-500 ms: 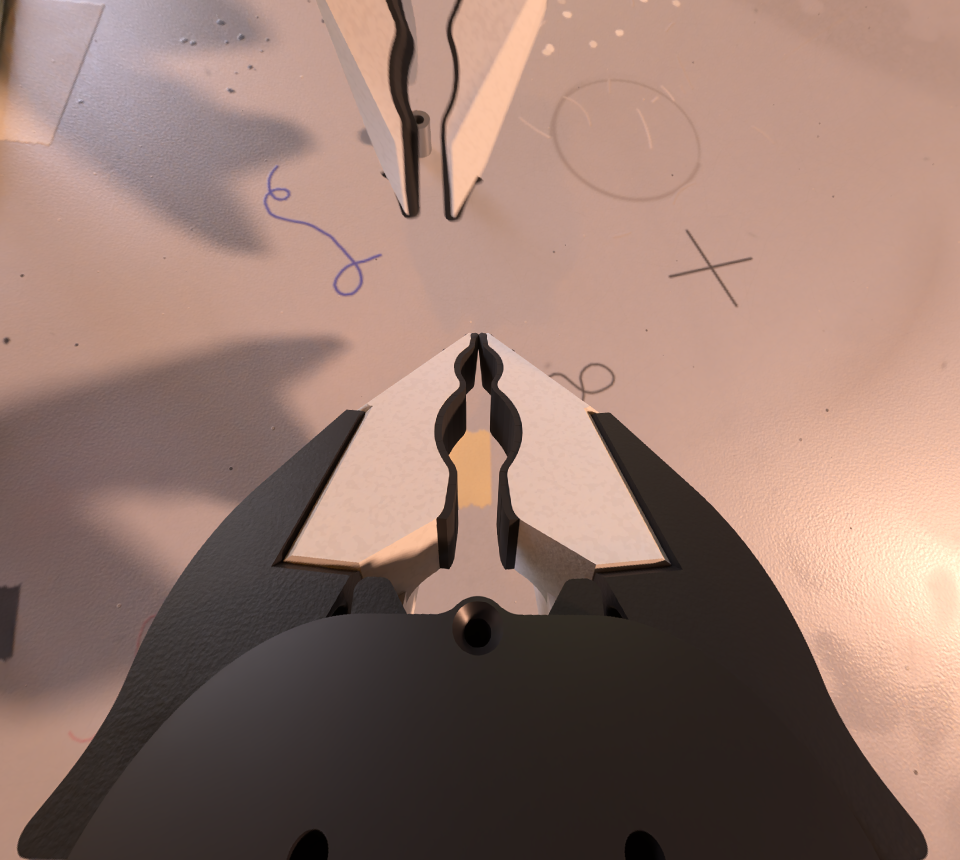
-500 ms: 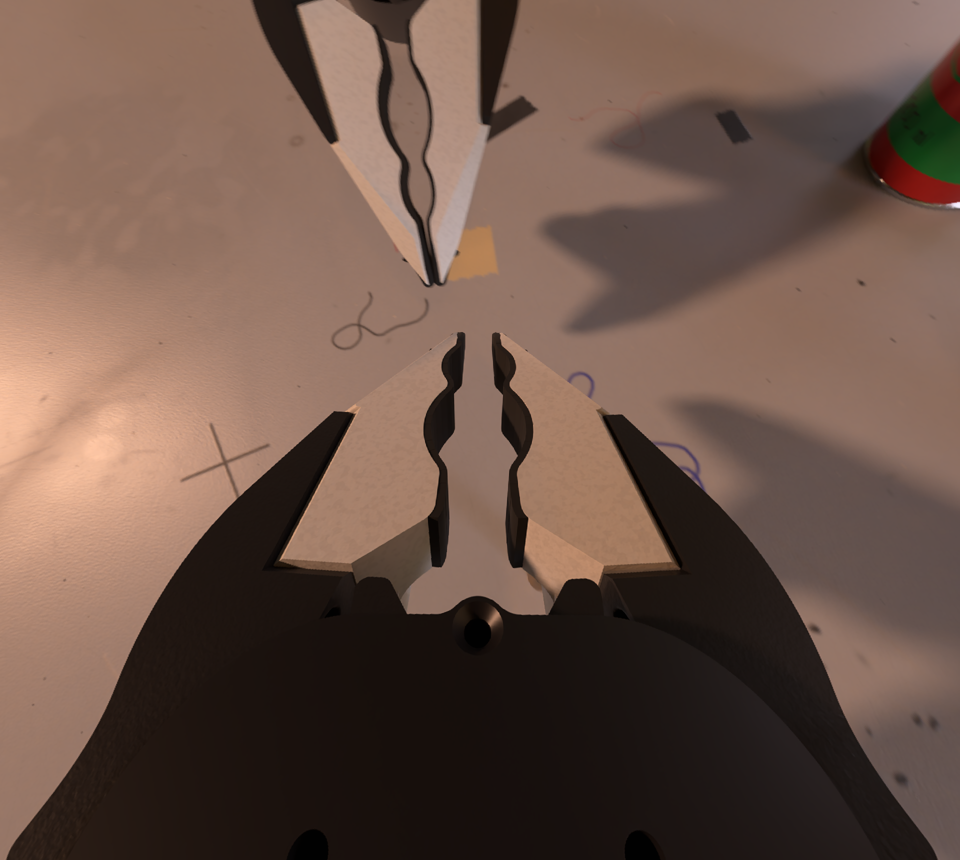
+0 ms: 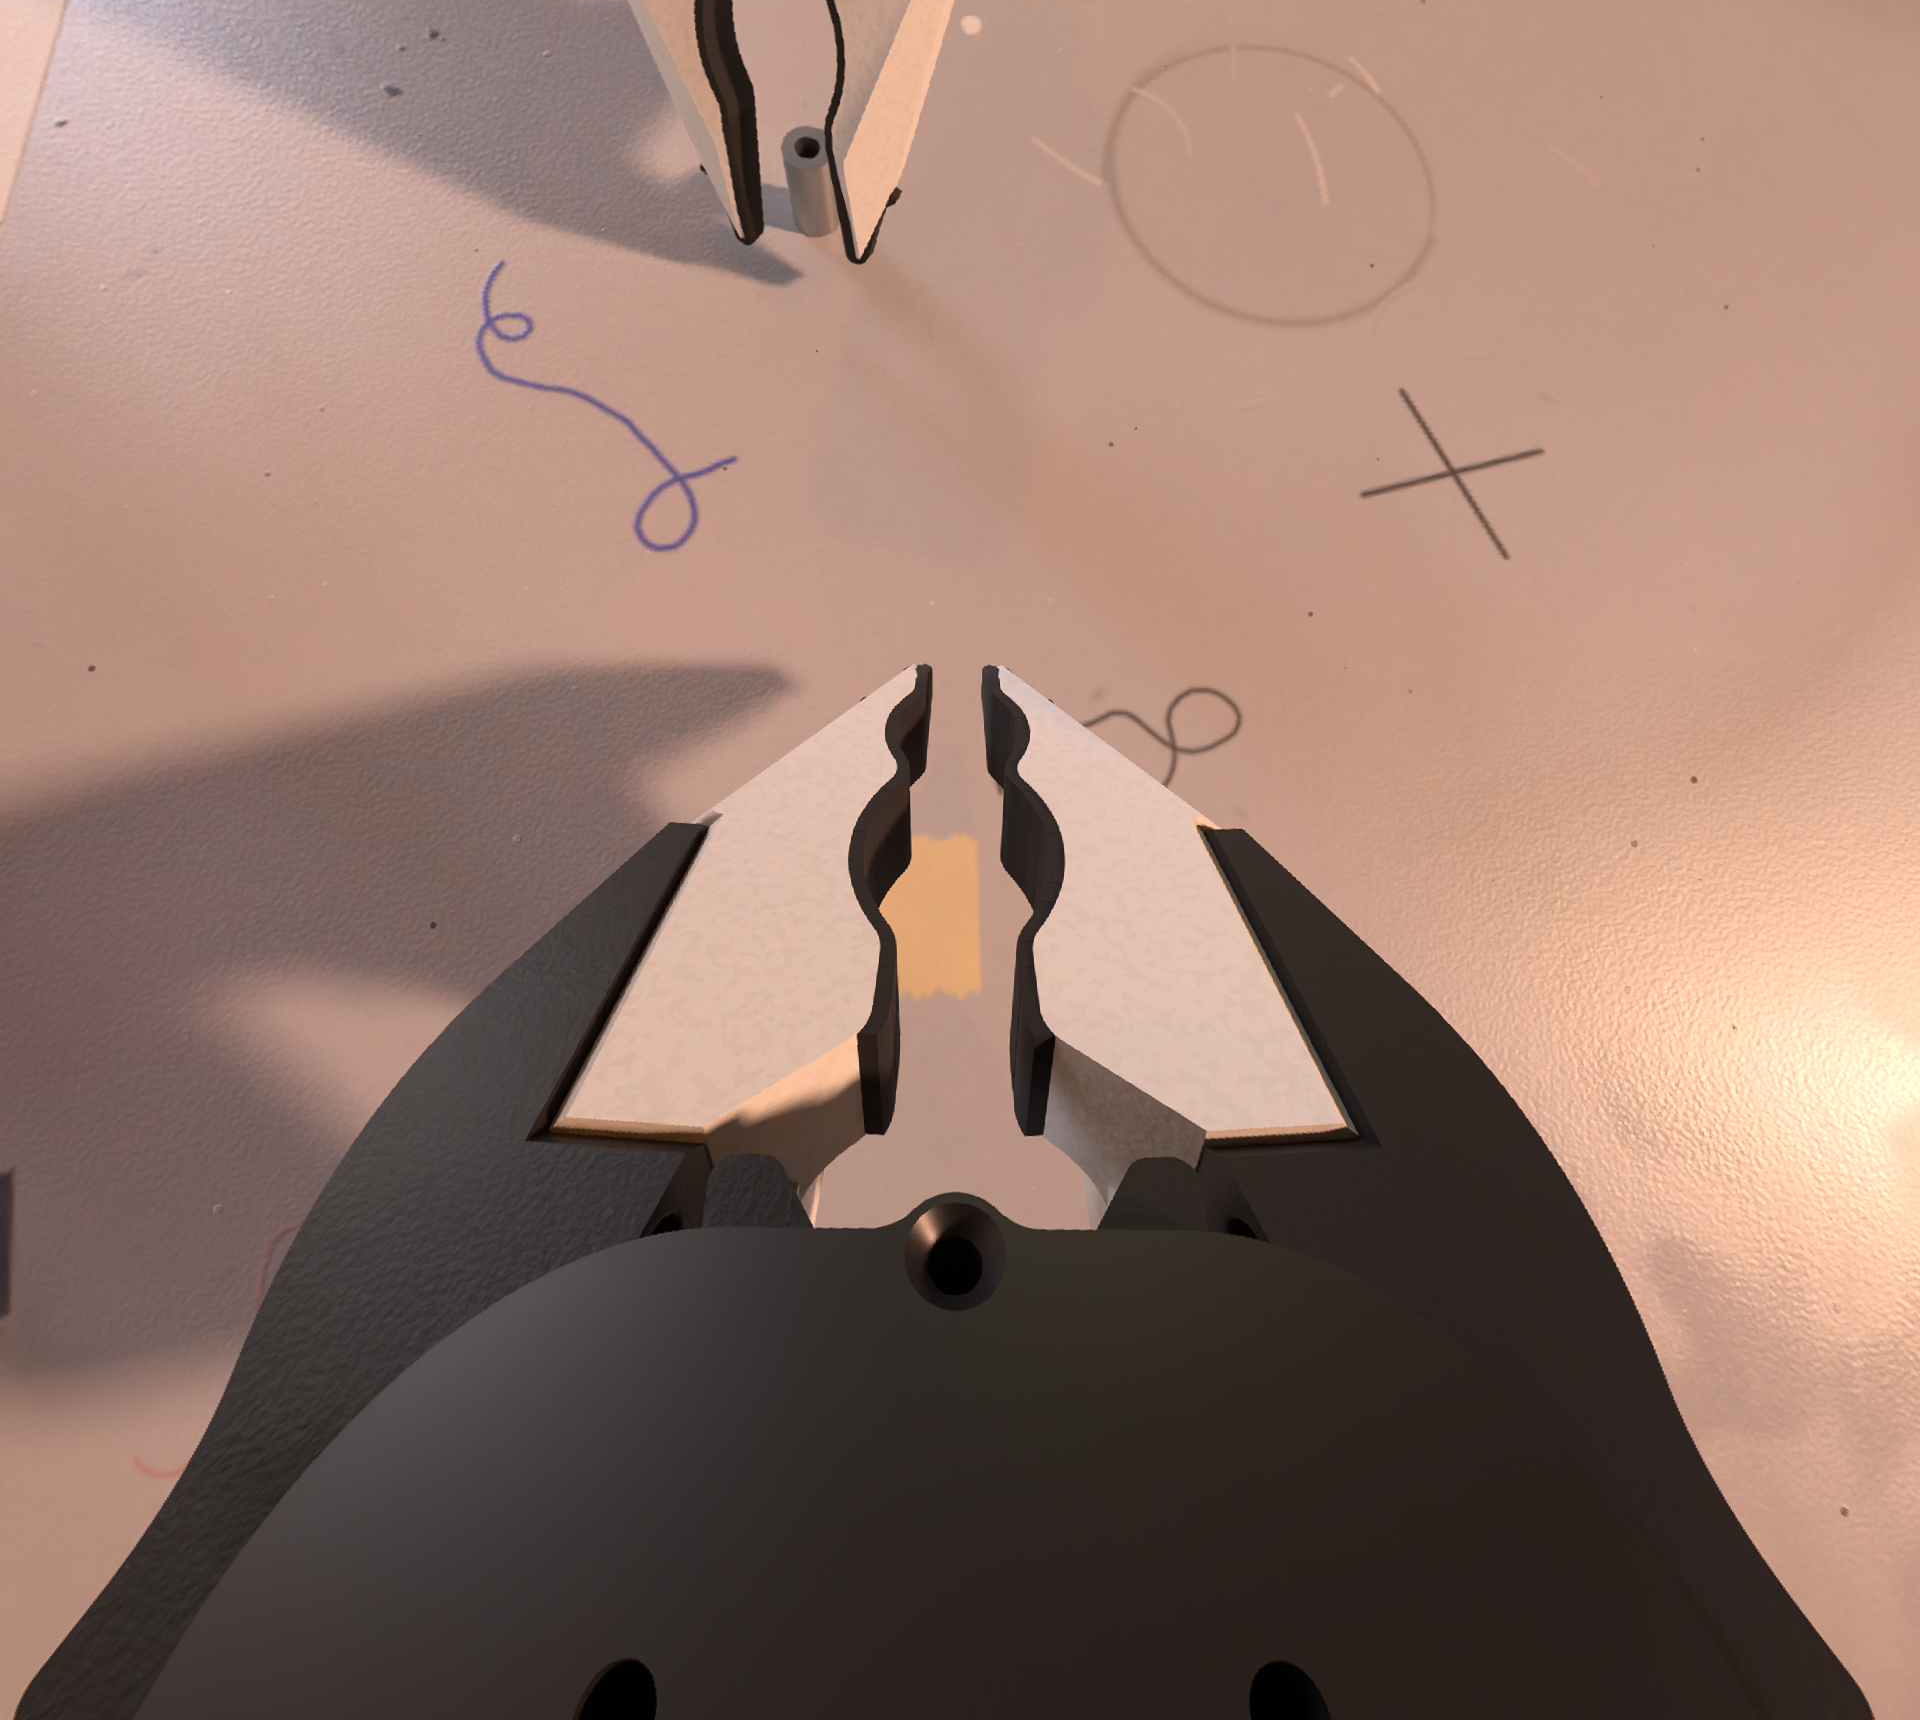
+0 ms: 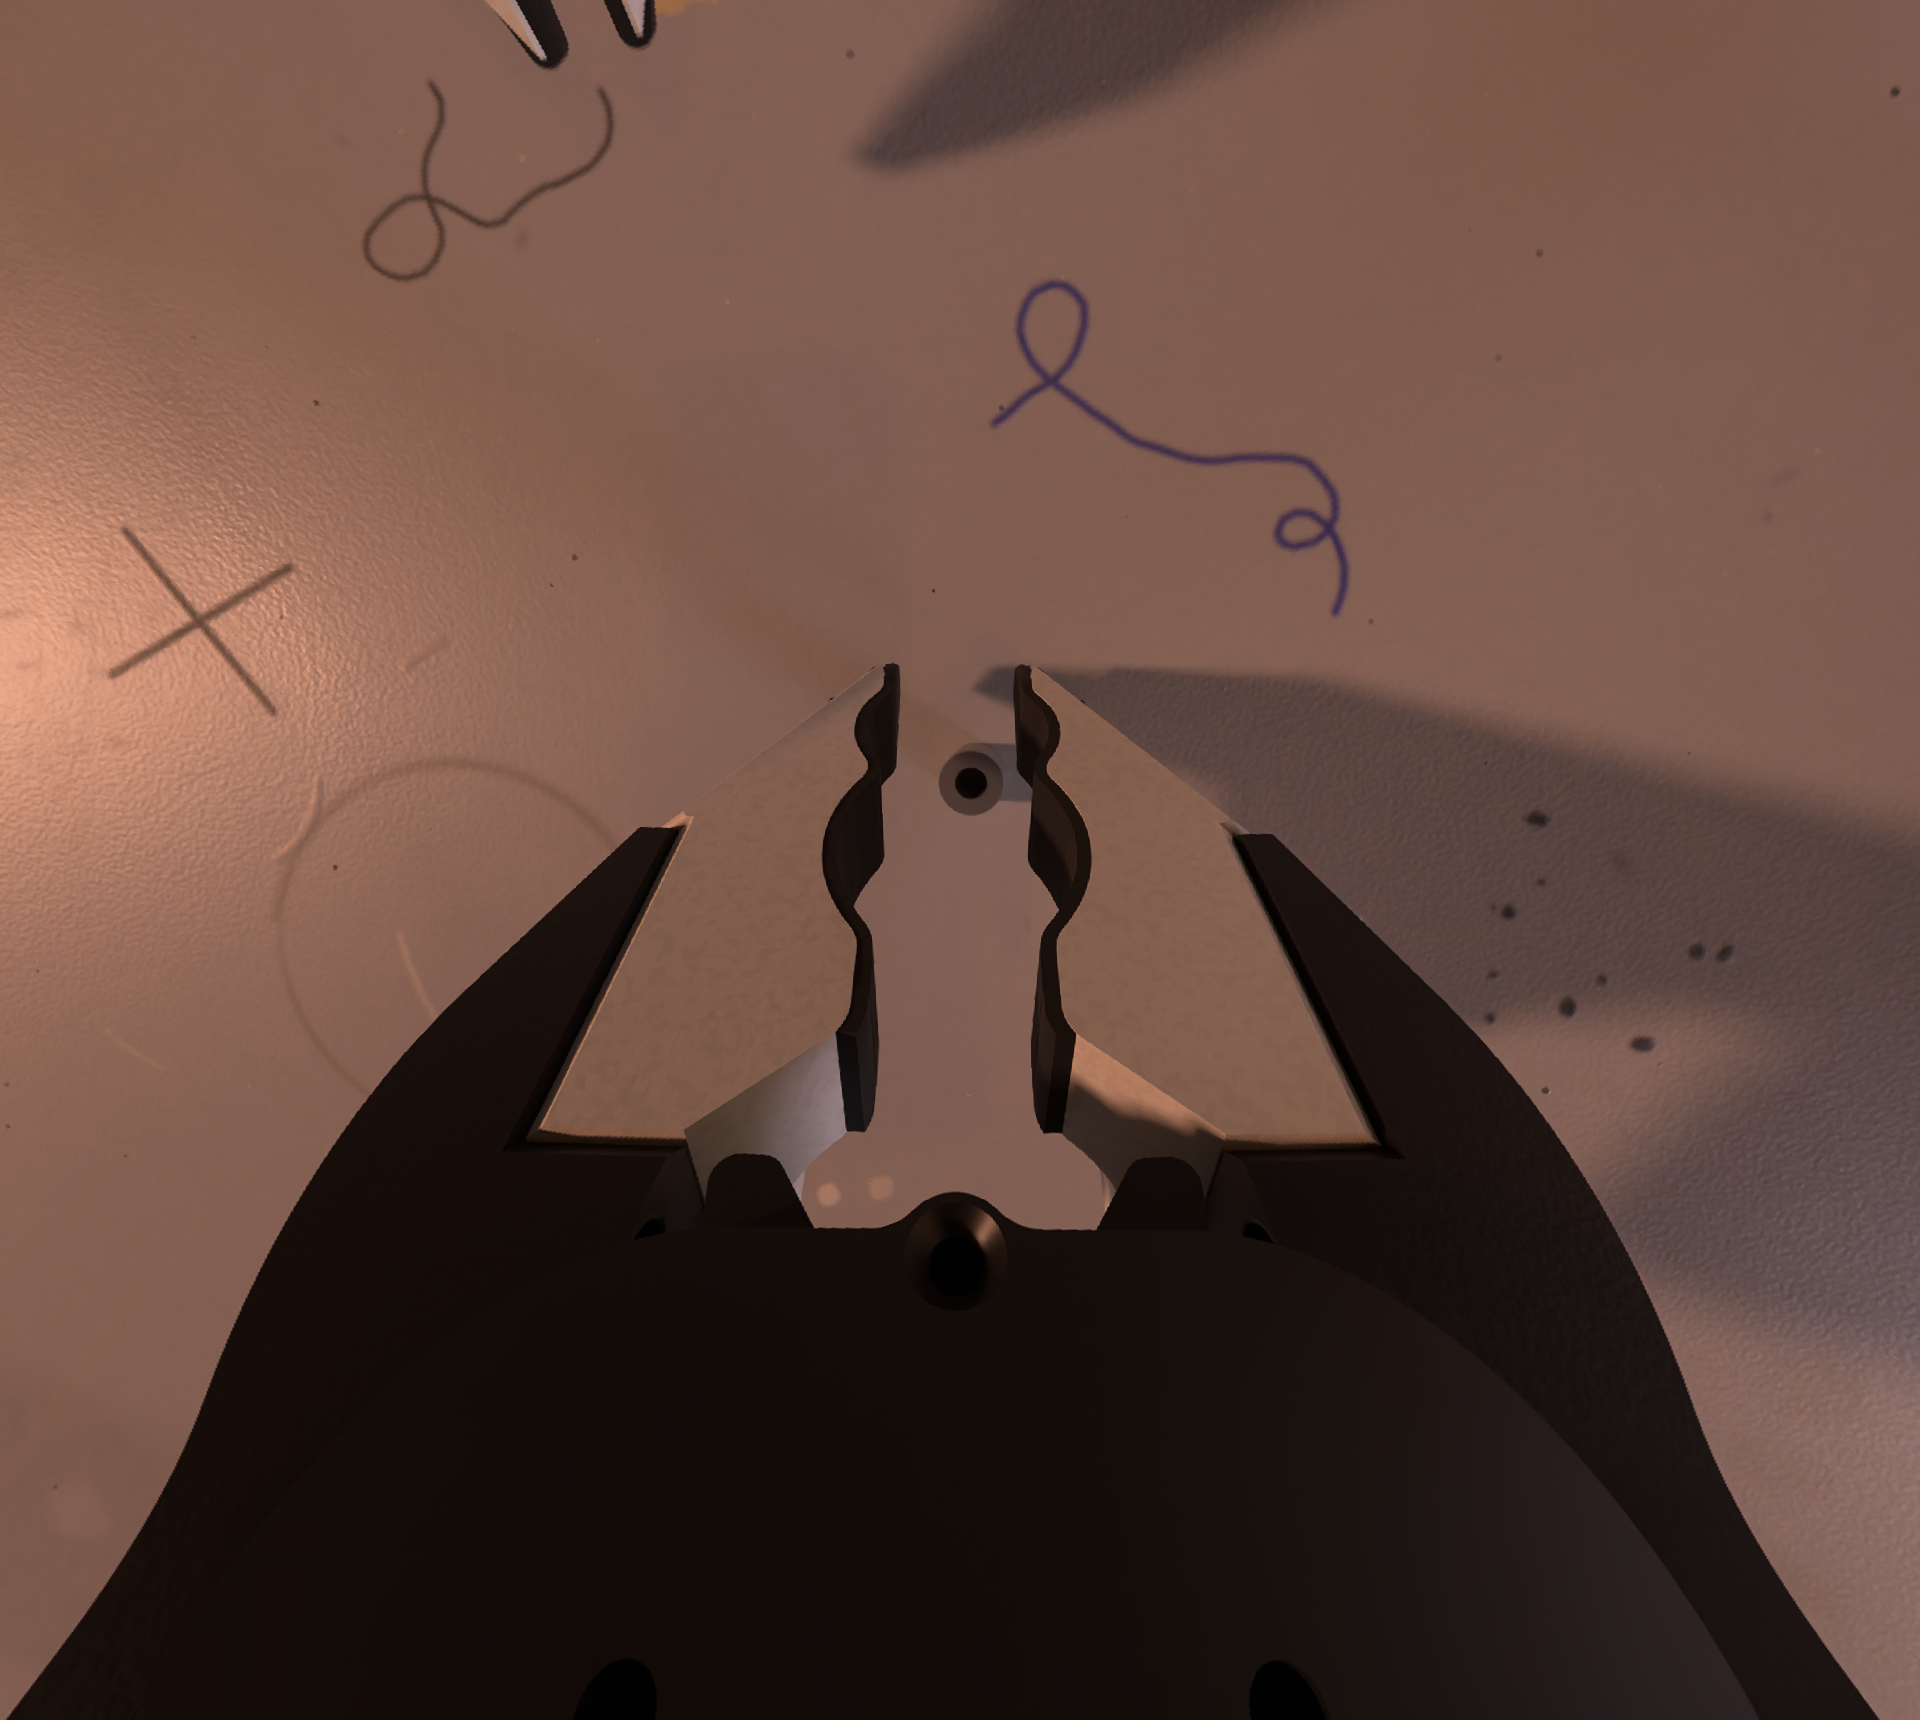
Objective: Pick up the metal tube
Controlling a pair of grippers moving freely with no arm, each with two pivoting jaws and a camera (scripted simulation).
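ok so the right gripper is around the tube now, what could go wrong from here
The tube is small and stands upright between the right gripper fingers, nearer one finger. That finger may touch first as the jaws shut and tip it over. It also sits near the fingertips, so the hold could be shallow and slip on the lift.

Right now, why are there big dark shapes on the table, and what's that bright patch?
Left wrist view: the dark shapes are shadows that the grippers cast; the bright patch is glare from a lamp. Right wrist view: a shadow lies beside the metal tube, and glare shows at left.
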